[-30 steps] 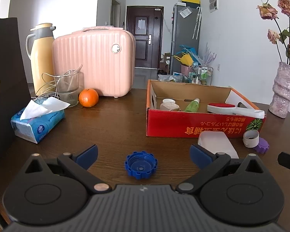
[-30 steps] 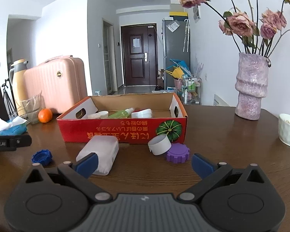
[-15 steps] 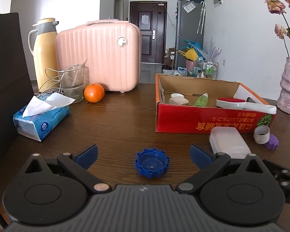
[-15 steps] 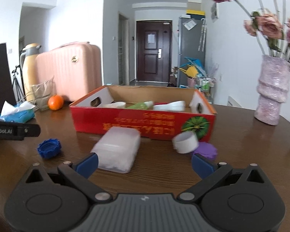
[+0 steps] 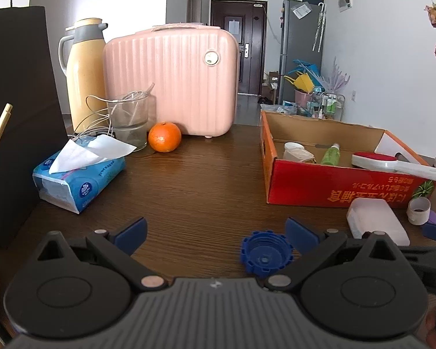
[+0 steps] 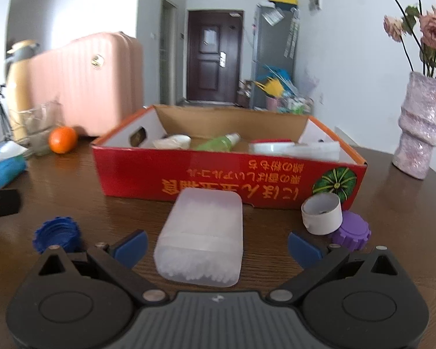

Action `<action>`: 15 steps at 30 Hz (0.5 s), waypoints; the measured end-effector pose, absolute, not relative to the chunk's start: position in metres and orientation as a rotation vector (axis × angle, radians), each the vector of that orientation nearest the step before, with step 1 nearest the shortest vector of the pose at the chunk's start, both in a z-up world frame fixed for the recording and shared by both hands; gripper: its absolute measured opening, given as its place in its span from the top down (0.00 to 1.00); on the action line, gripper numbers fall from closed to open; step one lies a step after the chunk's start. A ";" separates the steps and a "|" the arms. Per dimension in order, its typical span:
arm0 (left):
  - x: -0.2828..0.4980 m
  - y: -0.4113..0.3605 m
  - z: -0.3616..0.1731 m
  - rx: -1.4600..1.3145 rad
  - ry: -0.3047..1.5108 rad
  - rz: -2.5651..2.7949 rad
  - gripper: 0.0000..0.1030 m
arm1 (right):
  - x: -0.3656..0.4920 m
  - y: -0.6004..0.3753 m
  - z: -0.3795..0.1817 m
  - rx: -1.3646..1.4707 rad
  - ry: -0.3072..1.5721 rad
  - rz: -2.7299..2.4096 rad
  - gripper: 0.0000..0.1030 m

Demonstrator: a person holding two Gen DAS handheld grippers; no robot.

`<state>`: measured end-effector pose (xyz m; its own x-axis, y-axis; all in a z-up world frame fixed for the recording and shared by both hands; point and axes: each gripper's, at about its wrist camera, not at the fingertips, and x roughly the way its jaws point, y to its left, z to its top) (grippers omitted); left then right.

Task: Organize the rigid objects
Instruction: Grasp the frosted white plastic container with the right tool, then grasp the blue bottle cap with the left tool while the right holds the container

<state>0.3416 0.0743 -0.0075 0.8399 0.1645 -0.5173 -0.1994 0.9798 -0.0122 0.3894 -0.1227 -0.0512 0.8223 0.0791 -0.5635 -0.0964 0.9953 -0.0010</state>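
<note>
A red cardboard box [image 5: 334,186] [image 6: 226,180] on the dark wooden table holds a white jar, a green bottle and a red-and-white brush. In front of it lie a frosted white plastic case [image 6: 202,238] [image 5: 376,221], a white ring [image 6: 322,213], a purple cap [image 6: 351,230] and a blue cap [image 5: 266,257] [image 6: 58,234]. My left gripper [image 5: 216,237] is open; the blue cap lies by its right finger. My right gripper [image 6: 216,247] is open, with the case between its spread fingers, untouched.
At the back left stand a pink suitcase [image 5: 171,81], a yellow thermos [image 5: 85,72], a glass with cables [image 5: 130,122], an orange [image 5: 164,137] and a blue tissue pack [image 5: 78,179]. A pink vase [image 6: 421,128] stands right of the box. A black panel [image 5: 14,116] borders the left side.
Both grippers have shifted left. The blue cap now sits near the left gripper's right finger. The right gripper has closed in on the white case, which now lies between its fingers.
</note>
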 end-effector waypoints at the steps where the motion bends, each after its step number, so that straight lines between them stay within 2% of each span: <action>1: 0.342 0.075 -0.008 -0.066 0.542 0.193 0.00 | 0.393 -0.122 -0.052 -0.024 0.604 0.086 0.00; 8: 0.342 0.078 -0.008 -0.065 0.547 0.194 0.00 | 0.415 -0.118 -0.058 0.017 0.640 0.026 0.01; 11: 0.342 0.078 -0.009 -0.061 0.549 0.194 0.00 | 0.422 -0.114 -0.061 0.016 0.659 0.026 0.13; 13: 0.342 0.078 -0.009 -0.061 0.549 0.192 0.00 | 0.423 -0.113 -0.062 0.017 0.671 0.048 0.32; 14: 0.342 0.078 -0.009 -0.061 0.548 0.192 0.00 | 0.423 -0.113 -0.063 0.018 0.679 0.062 0.36; 15: 0.342 0.078 -0.009 -0.061 0.547 0.193 0.00 | 0.422 -0.113 -0.064 0.015 0.676 0.063 0.37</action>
